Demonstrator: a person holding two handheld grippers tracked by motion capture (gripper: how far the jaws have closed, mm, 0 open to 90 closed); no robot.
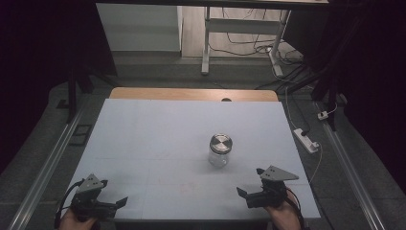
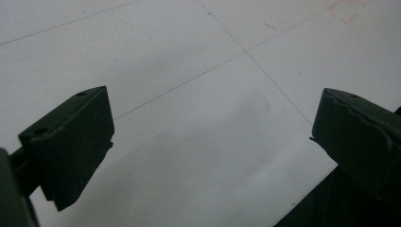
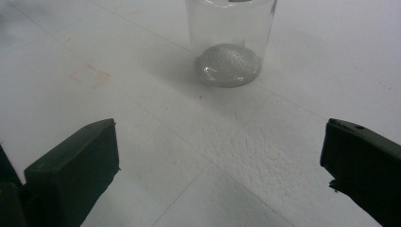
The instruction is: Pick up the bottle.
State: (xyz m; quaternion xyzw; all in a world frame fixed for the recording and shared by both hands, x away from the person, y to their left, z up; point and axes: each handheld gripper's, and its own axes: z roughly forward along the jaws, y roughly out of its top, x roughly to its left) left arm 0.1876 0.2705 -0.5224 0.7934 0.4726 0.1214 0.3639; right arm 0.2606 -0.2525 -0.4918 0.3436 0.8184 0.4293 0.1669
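Evidently the work has barely begun. A small clear glass jar with a round brushed-metal lid (image 1: pixel 220 150) stands upright on the white foam-board tabletop (image 1: pixel 158 139), a little right of the middle and well apart from both hands. Its lid sits on top, and nothing grips it.

The left gripper (image 1: pixel 115 203) rests low at the near left corner of the board, its jaws spread wide and holding nothing; in the left gripper view only bare white surface with thin pencilled lines lies between them. The right gripper (image 1: pixel 250 184) waits near the front edge, just right of the jar's line and closer to it than the other. Its jaws also stand wide apart and empty, and in the right gripper view the jar (image 3: pixel 229 45) sits ahead of them, slightly left of centre, its base plainly visible.

So, as I judge it, everything is left to do: the reach toward the jar, the grasp, and whatever handling of jar or lid follows.
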